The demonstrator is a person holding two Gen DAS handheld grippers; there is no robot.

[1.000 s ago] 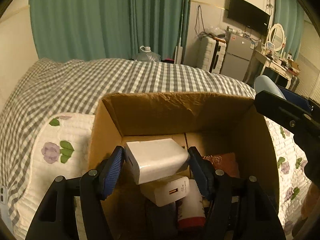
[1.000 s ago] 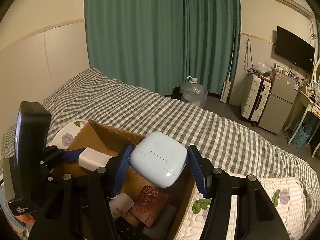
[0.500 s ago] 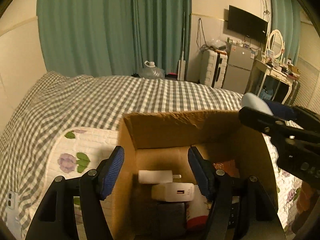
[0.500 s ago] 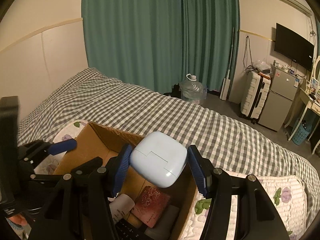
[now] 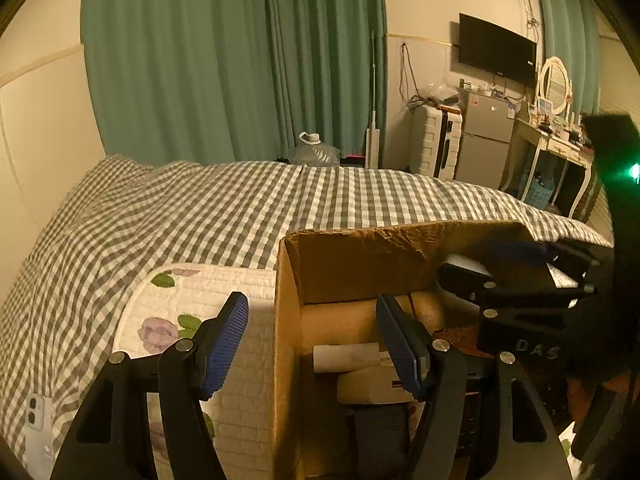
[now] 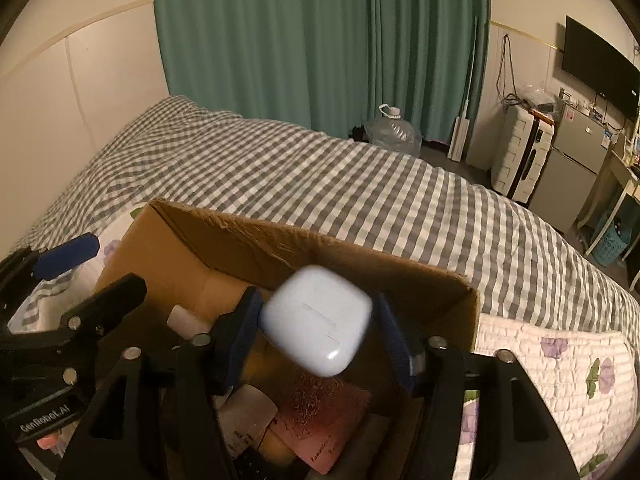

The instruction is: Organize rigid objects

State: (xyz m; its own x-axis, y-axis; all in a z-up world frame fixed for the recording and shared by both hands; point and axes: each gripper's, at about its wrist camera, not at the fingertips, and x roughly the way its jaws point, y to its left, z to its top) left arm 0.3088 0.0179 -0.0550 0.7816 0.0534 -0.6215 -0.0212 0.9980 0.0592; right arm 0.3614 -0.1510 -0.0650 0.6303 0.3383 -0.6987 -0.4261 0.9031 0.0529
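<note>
Over the cardboard box point(image 6: 224, 236) on the checked bed, our left gripper point(image 5: 312, 340) hangs spread and empty while our right gripper point(image 6: 316, 340) is opening around the pale blue case point(image 6: 318, 324); we should let it drop straight in, clear of the rim.

The white charger block clamped in the left gripper point(image 5: 312, 344) a second ago has been released into the cardboard box point(image 5: 360, 248). The right gripper point(image 6: 320, 336) has been lowered over the box; its jaws are opening and the blue case point(image 6: 316, 324), blurred, is seen loose between them.
</note>
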